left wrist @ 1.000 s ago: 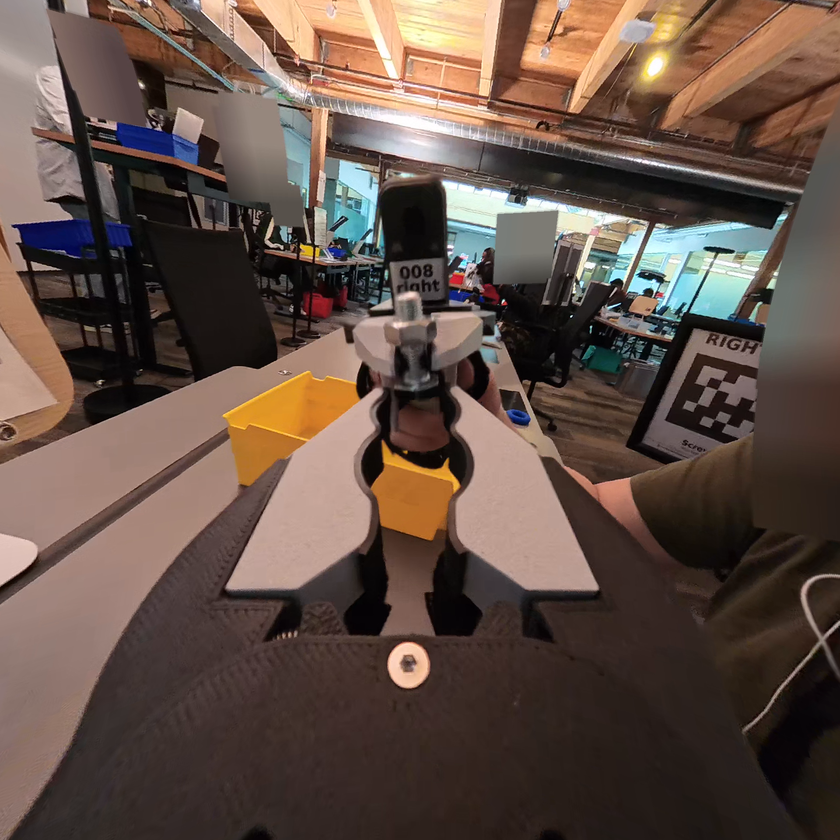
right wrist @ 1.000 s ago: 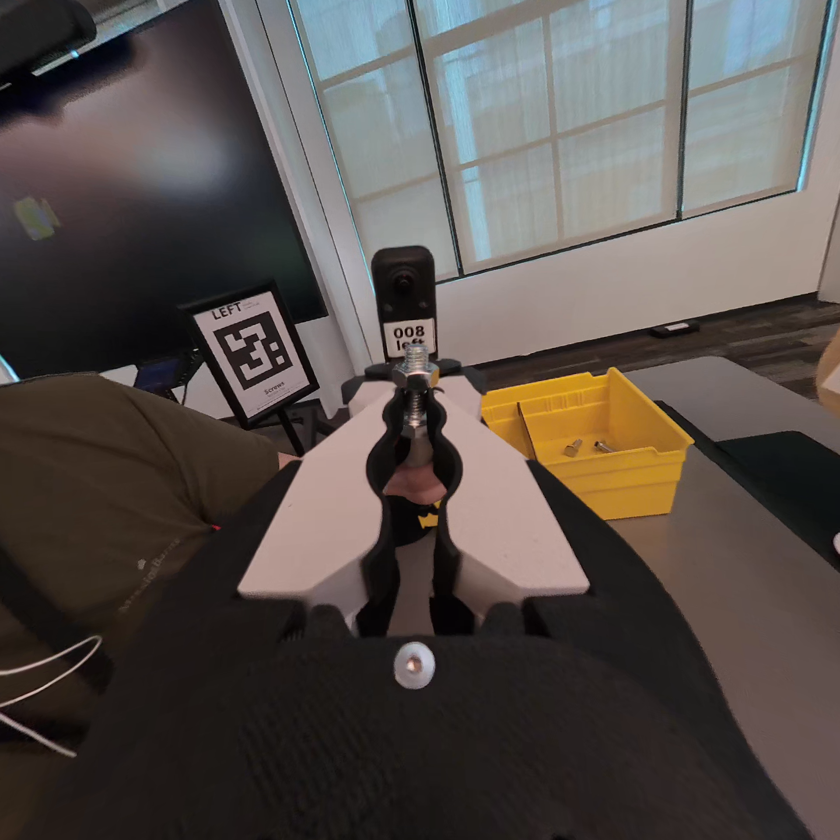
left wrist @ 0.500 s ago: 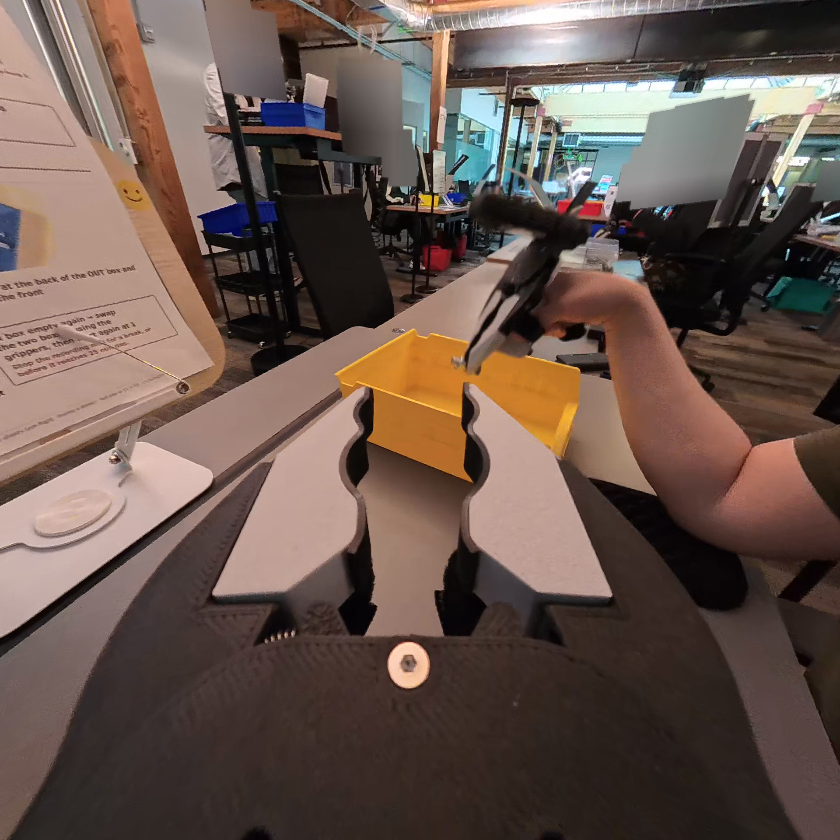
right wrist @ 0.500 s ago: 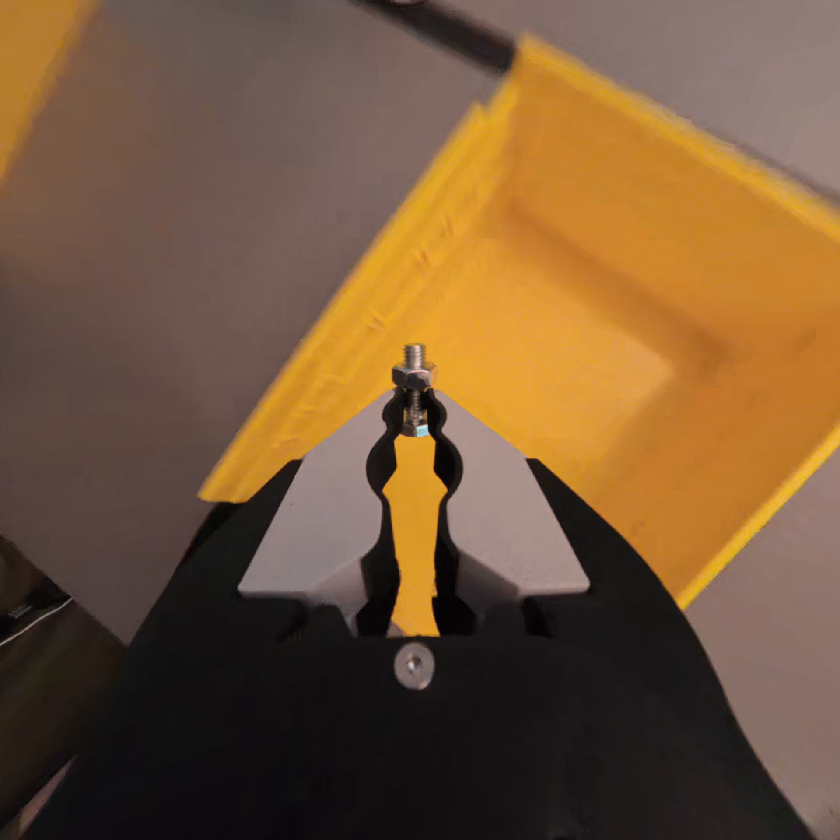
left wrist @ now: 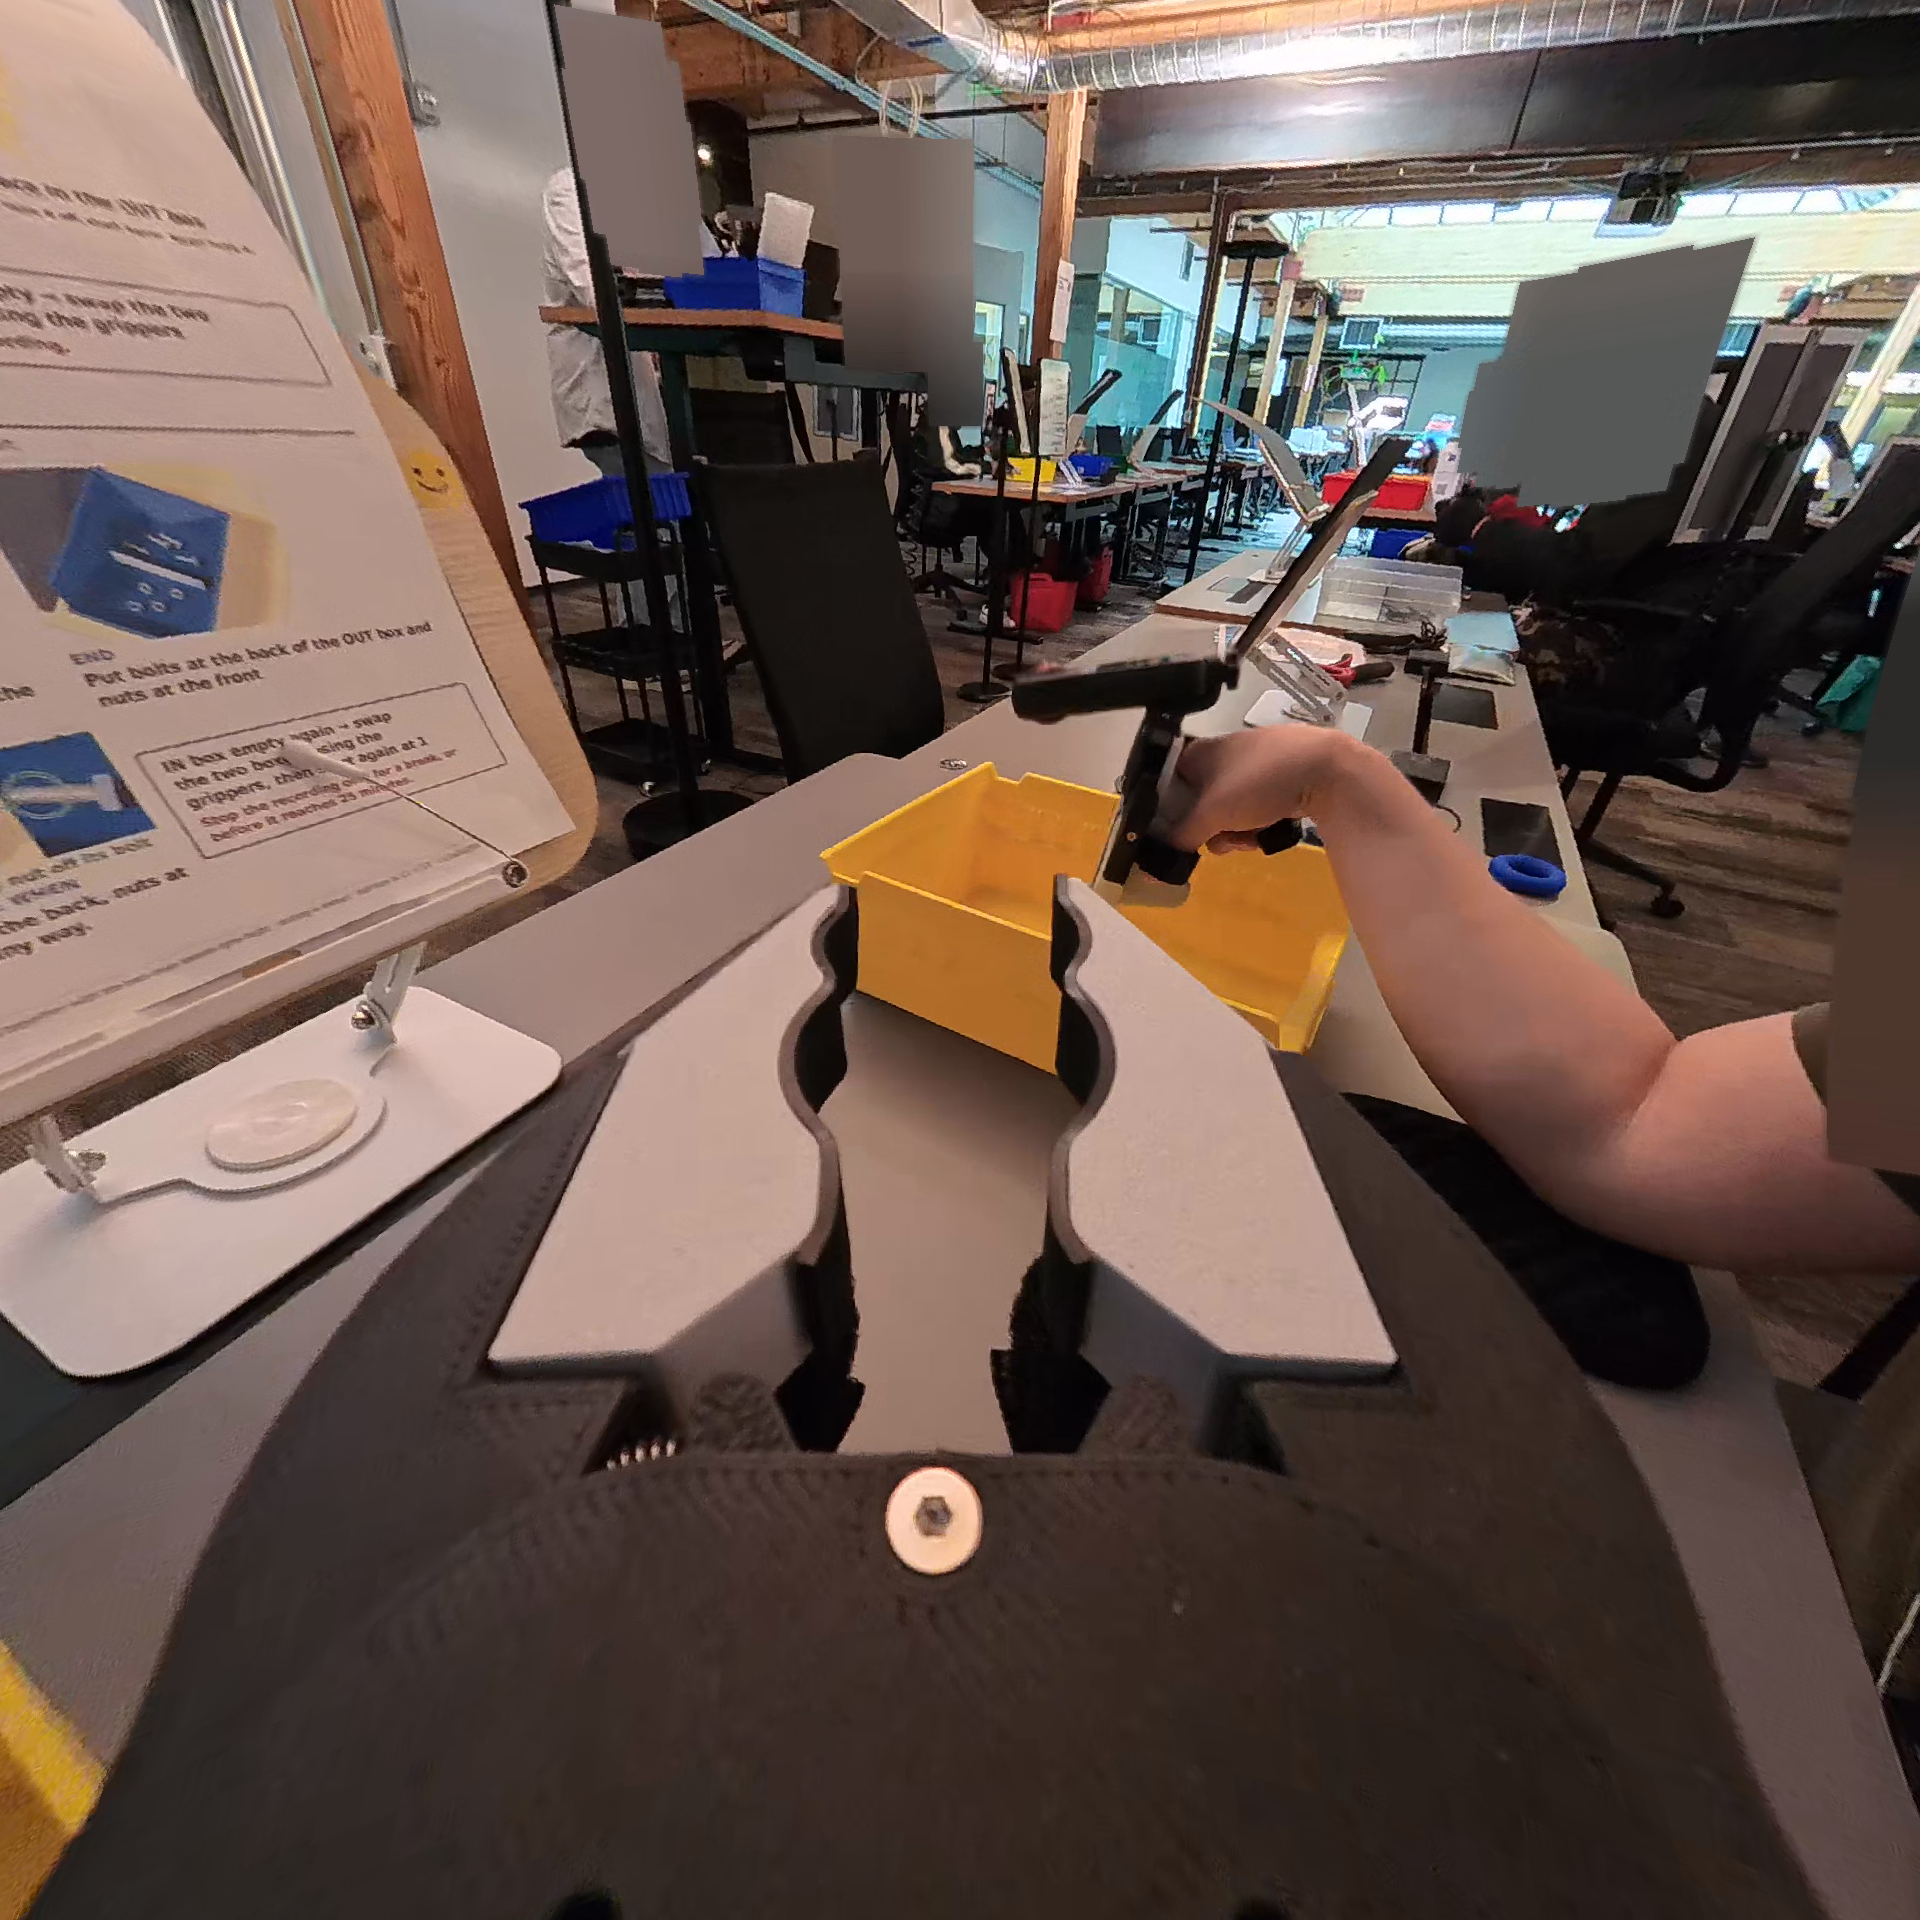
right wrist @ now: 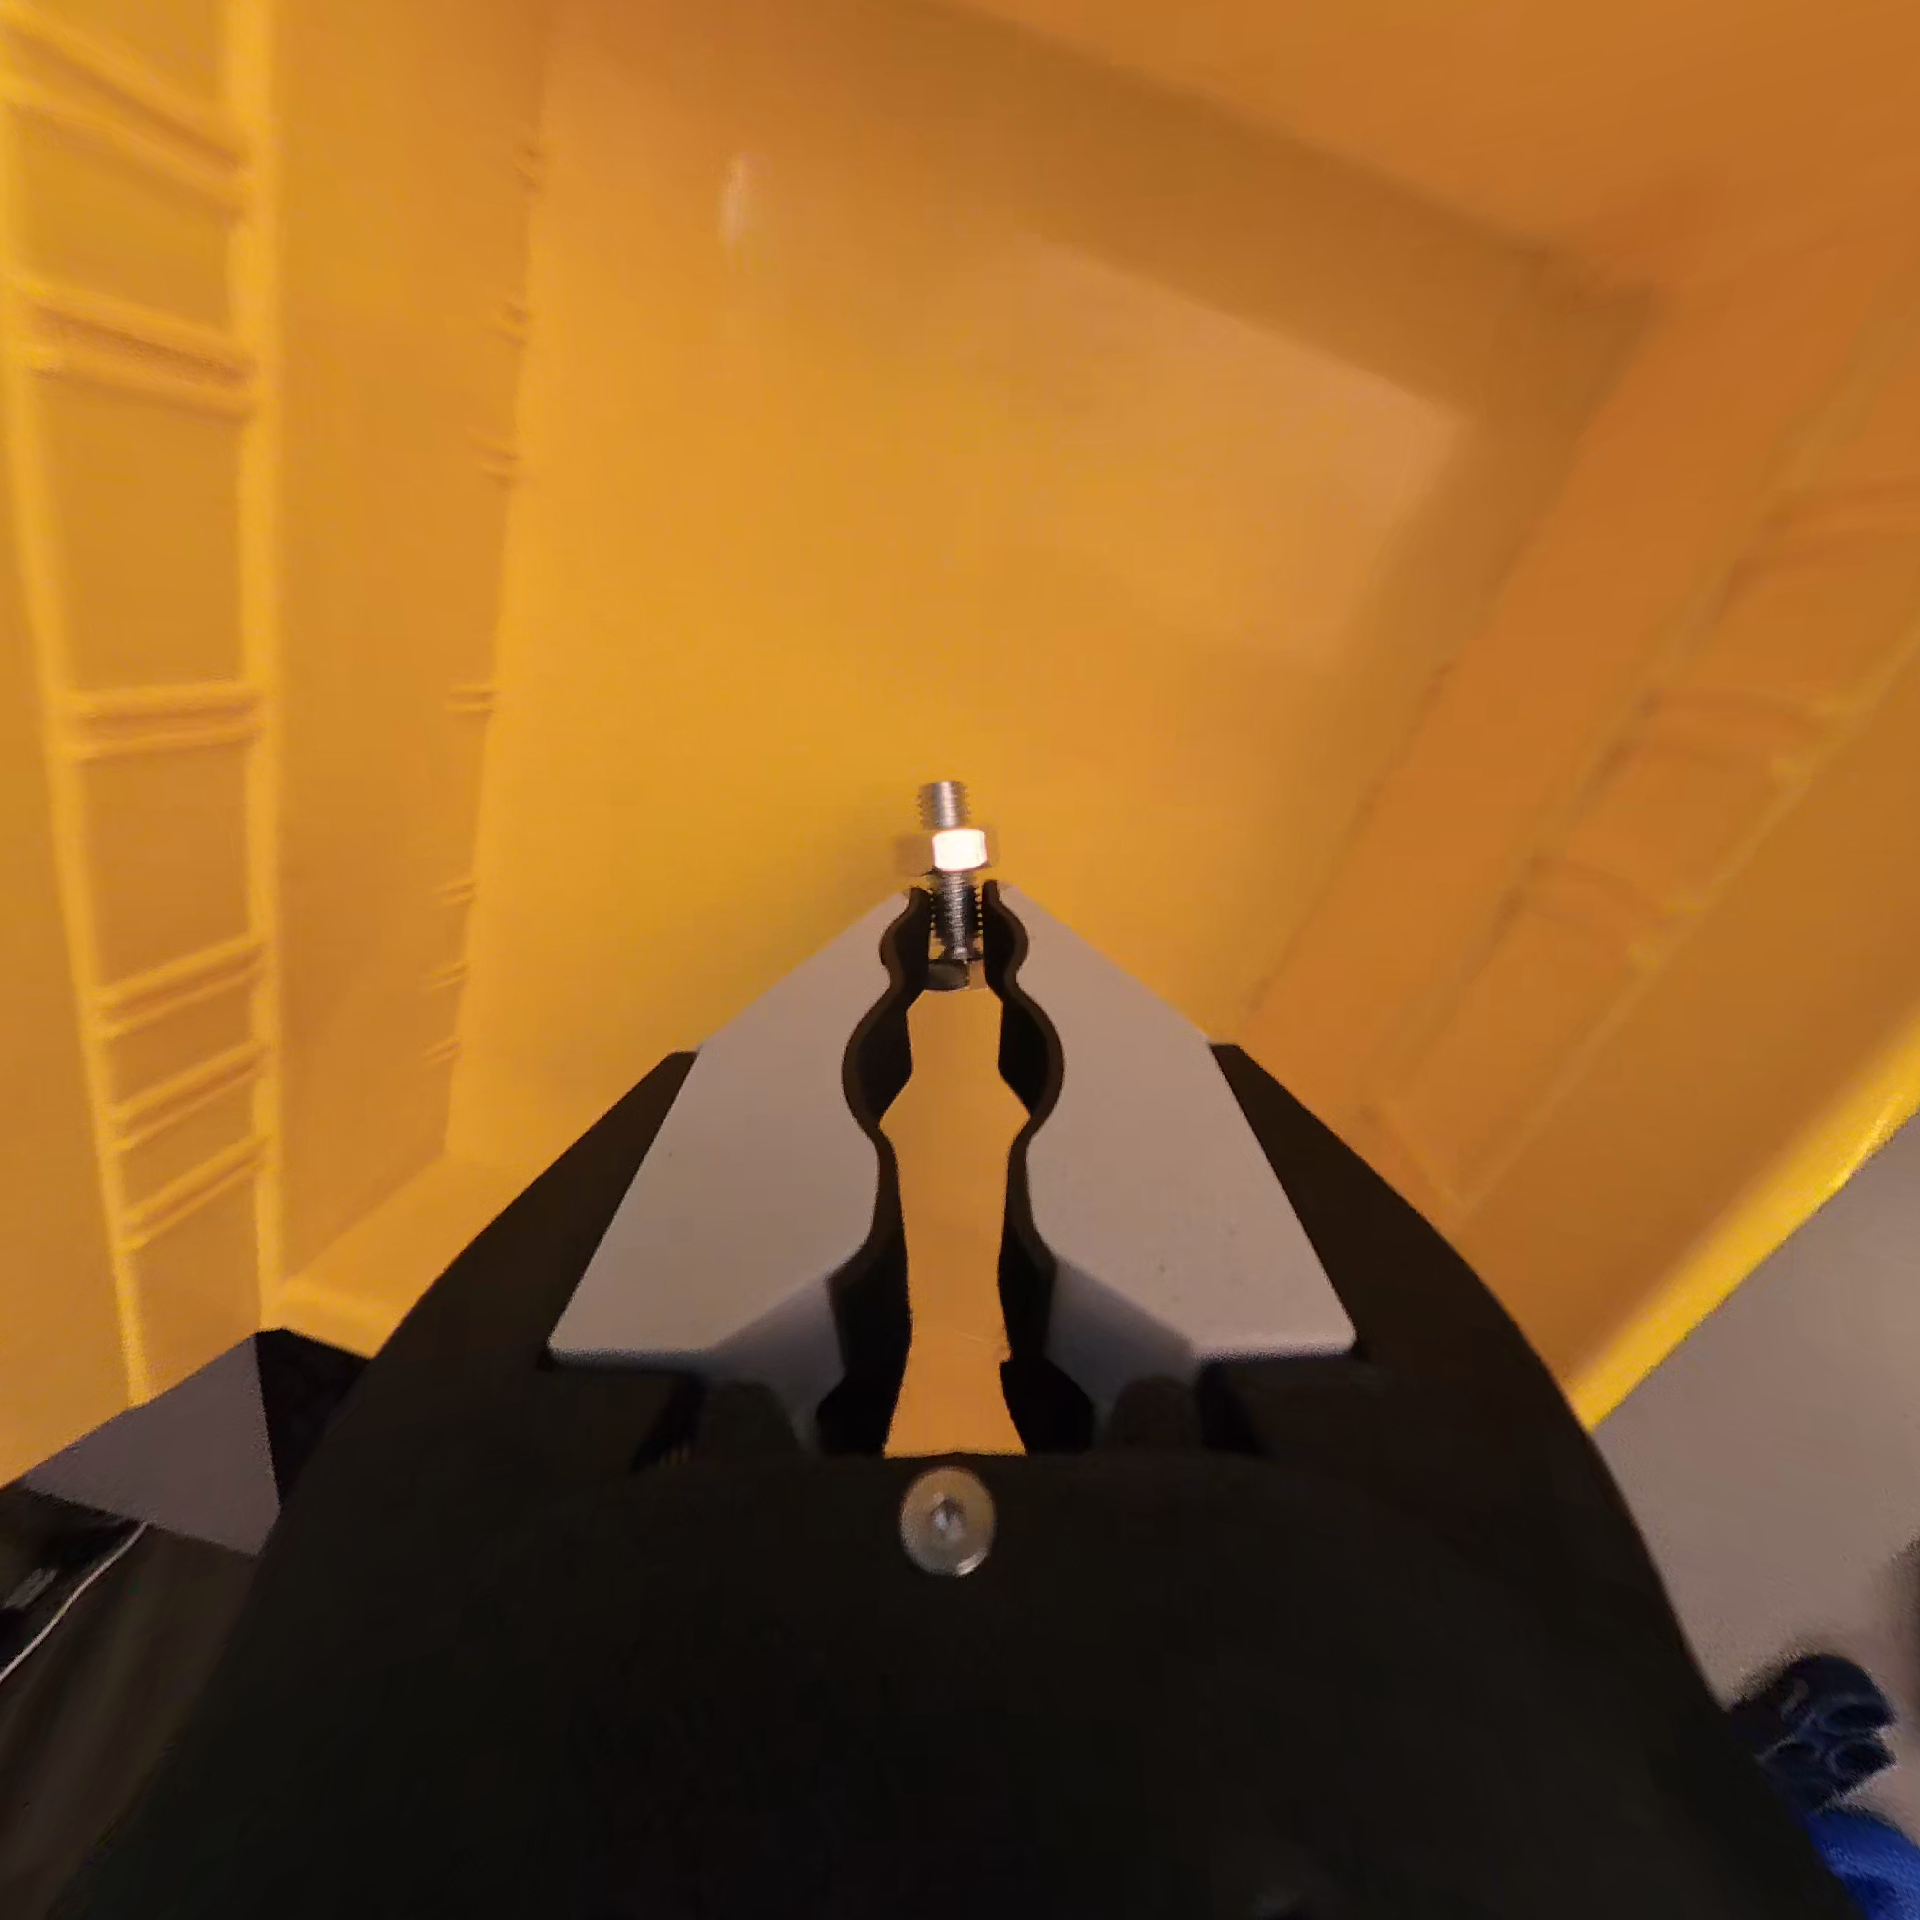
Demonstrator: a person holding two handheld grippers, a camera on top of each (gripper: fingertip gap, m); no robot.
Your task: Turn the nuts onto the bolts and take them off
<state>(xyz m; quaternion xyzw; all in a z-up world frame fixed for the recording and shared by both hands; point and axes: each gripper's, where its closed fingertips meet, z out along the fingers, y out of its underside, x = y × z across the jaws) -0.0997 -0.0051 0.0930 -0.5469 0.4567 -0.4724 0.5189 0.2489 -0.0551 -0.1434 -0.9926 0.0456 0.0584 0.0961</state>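
My right gripper is shut on a silver bolt with a hex nut threaded near its tip. It points down inside a yellow bin, just above the floor. In the left wrist view the right gripper dips into that bin, held by a bare arm. My left gripper is open and empty, above the grey table in front of the bin.
An instruction sheet on a wooden board with a white stand base is at the left. A black mat lies under the arm. A second yellow bin's corner shows at bottom left. A blue ring lies on the far table. One gripper's finger ends stand about 40 cm off the other's.
The grippers have parted. The left one let go, opened and drew back. The right one carried the bolt with its nut down into the yellow bin, lower than half a second ago.
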